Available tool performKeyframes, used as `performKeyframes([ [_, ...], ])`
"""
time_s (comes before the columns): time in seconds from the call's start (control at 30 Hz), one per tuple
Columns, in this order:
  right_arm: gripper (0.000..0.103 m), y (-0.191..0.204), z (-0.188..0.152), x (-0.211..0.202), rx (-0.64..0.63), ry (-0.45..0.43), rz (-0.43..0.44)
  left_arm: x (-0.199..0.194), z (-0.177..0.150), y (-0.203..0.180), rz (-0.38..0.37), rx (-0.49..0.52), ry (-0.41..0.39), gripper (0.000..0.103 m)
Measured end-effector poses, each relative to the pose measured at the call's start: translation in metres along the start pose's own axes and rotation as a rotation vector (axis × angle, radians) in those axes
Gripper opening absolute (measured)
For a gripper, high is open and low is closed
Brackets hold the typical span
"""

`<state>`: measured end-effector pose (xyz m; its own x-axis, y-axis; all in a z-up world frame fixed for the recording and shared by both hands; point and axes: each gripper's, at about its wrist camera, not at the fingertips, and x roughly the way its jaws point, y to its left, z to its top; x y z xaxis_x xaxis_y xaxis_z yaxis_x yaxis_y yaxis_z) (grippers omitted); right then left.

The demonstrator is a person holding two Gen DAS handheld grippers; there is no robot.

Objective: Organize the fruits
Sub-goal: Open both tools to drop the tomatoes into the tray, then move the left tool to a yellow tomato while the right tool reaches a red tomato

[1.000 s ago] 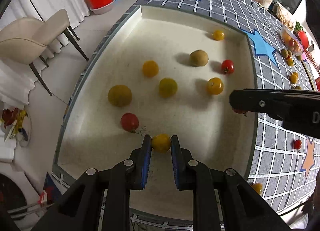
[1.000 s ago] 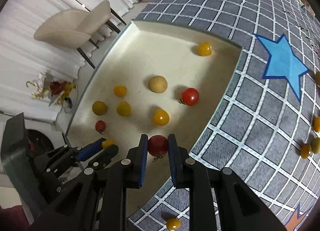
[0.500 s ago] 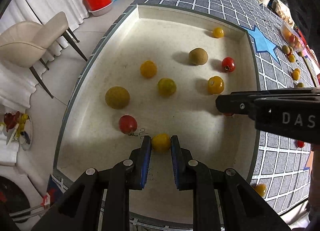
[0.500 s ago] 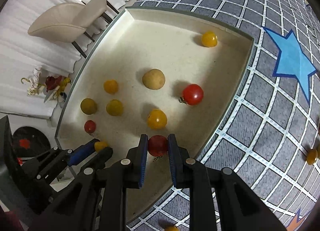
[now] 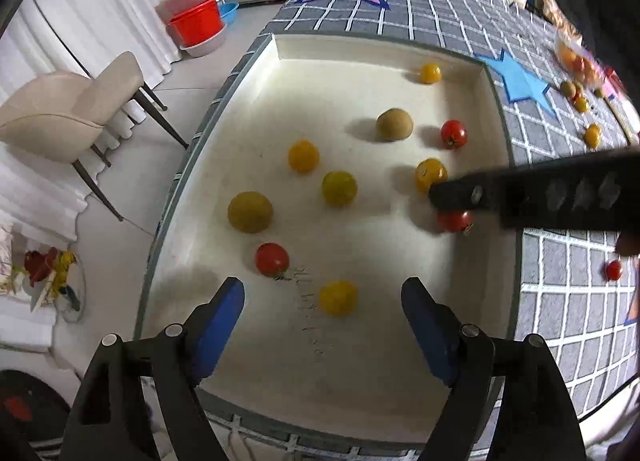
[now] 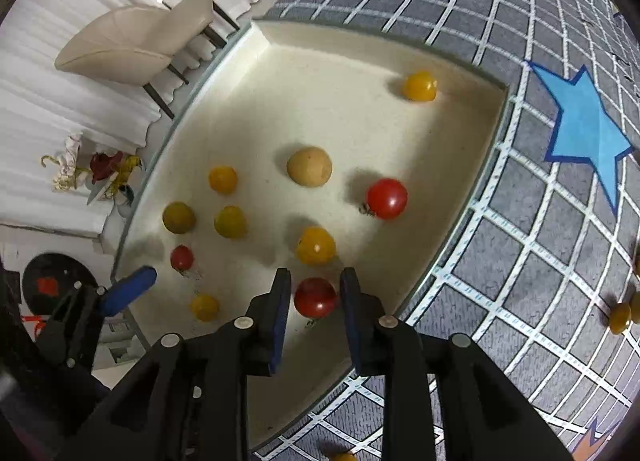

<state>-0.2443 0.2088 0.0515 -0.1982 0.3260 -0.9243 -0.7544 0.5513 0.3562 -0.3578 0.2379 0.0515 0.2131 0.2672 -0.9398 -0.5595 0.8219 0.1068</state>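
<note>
A white tray [image 5: 352, 53] holds several yellow, red and brown fruits. My left gripper [image 5: 322, 307] is open wide above the tray's near end, and a yellow tomato [image 5: 338, 297] lies loose on the floor between its blue pads. My right gripper [image 6: 314, 297] has its jaws slightly parted around a red tomato [image 6: 315, 297], which rests on the tray floor [image 6: 340, 129] near the right wall. The right gripper also shows in the left wrist view [image 5: 440, 193], with that red tomato [image 5: 454, 220] under it.
More small fruits lie on the grey grid cloth right of the tray [image 5: 592, 135], [image 6: 620, 317]. A red tomato [image 5: 613, 270] sits on the cloth. A beige chair [image 5: 68, 117] and red tubs [image 5: 196, 25] stand on the floor to the left.
My left gripper opened and let go of the yellow tomato, which now lies on the tray floor. My right gripper's jaws parted a little around the red tomato and moved further into the tray.
</note>
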Motion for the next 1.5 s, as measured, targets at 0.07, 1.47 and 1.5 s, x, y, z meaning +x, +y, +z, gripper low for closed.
performKeyframes([
  [0.07, 0.050, -0.001, 0.002, -0.010, 0.014, -0.020, 0.007, -0.003, 0.001, 0.001, -0.005, 0.004, 0.009, 0.082],
  [1.47, 0.084, -0.167, -0.170, -0.114, 0.401, 0.048, -0.196, -0.049, -0.022, -0.147, -0.185, 0.376, 0.128, 0.082],
  [1.5, 0.084, -0.168, -0.171, -0.112, 0.399, 0.052, -0.196, -0.046, -0.025, -0.150, -0.178, 0.384, 0.130, 0.082],
])
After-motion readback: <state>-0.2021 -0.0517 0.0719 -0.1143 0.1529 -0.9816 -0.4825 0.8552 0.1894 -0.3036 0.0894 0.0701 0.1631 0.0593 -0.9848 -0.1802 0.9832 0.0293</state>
